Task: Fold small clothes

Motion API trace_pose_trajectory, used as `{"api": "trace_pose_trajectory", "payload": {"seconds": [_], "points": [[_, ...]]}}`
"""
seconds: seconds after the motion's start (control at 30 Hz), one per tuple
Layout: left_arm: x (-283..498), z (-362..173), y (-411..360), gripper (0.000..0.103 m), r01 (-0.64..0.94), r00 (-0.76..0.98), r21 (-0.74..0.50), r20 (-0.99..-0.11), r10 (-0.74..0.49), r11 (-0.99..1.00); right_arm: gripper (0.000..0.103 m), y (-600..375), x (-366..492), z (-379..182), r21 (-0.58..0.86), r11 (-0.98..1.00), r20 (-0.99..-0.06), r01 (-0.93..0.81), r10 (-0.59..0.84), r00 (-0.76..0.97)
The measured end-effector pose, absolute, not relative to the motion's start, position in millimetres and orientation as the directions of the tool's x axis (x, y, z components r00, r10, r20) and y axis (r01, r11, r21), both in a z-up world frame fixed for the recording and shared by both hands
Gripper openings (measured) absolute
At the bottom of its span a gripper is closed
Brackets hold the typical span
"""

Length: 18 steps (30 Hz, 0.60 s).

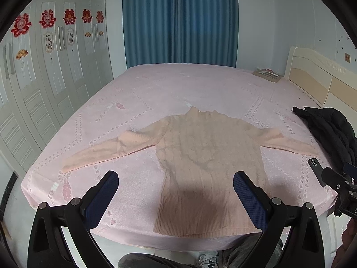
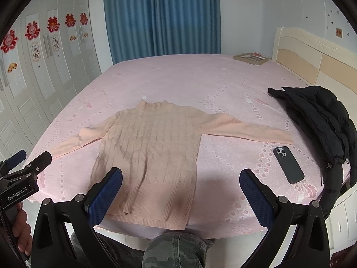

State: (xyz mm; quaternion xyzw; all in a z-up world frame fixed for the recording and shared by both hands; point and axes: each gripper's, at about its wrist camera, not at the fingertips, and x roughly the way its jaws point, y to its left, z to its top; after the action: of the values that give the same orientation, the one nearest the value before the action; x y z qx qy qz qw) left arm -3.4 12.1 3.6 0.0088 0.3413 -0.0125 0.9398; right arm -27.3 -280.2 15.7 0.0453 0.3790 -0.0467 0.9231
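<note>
Left wrist view: pink patterned bedspread [image 1: 178, 84], matte and flat, carries a peach cable-knit sweater [image 1: 205, 156] spread flat, collar far, ribbed hem at the near edge, sleeves out sideways. Its long axis runs straight away from both tools. Left gripper [image 1: 176, 198] hovers spread above the hem; right gripper [image 2: 180, 197], equally spread, hangs over the hem's right corner. A smooth dark phone [image 2: 288, 164] lies beside a puffy black jacket [image 2: 321, 120].
</note>
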Motion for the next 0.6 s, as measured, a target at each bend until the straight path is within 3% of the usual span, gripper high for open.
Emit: {"api": "trace_pose_trajectory", "payload": {"seconds": [0.6], "points": [[-5.0,-1.3,9.2,0.103,0.031,0.763,0.019,-0.646,-0.012,0.999,0.103,-278.0,-28.1,11.7,0.046,0.991,-0.704,0.122,-0.055,0.709]]}}
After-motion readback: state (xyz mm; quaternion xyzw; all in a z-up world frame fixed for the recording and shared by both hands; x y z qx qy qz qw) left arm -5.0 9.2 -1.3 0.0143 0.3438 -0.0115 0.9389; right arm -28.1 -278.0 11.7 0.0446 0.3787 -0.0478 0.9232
